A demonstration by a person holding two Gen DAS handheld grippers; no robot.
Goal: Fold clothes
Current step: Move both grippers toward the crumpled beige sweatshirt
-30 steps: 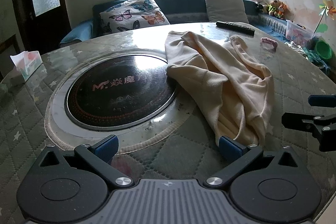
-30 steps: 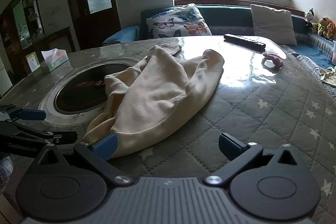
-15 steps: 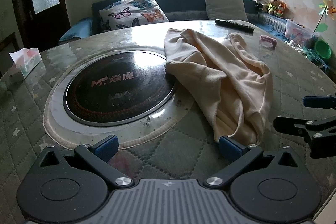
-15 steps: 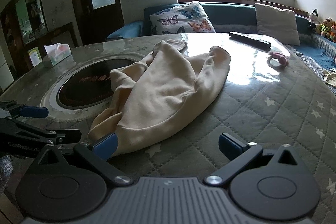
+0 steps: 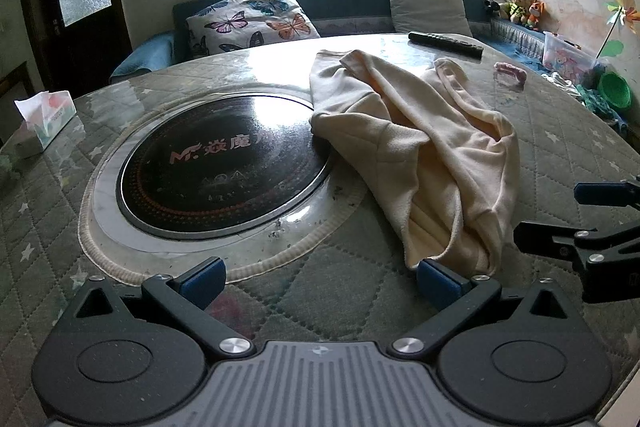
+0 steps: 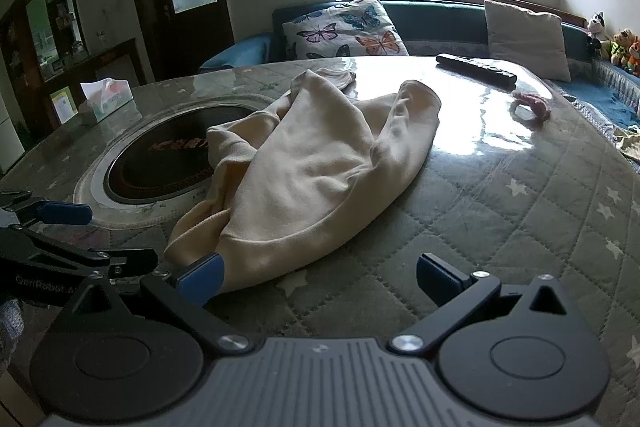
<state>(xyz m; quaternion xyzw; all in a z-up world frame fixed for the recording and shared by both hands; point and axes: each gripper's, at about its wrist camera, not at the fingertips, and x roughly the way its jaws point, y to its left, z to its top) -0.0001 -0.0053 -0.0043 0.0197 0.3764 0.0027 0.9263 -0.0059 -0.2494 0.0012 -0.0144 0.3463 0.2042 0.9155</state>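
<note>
A crumpled cream garment (image 5: 420,143) lies on the quilted counter (image 5: 328,291), its far edge over the round black cooktop (image 5: 224,163) at 10 o'clock. Left gripper (image 5: 320,277) and right gripper (image 6: 320,277) both have fingers spread, released, each with one pad touching the garment's near hem

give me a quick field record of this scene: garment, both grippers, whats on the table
garment: cream garment, crumpled in a heap, unfolded, one edge over the black round cooktop
left gripper: open, empty, right fingertip at the garment's near hem
right gripper: open, empty, left fingertip at the near hem
surface: round table with a quilted star-print cover
other items: remote control, pink item, tissue box
fold progress: not started
</note>
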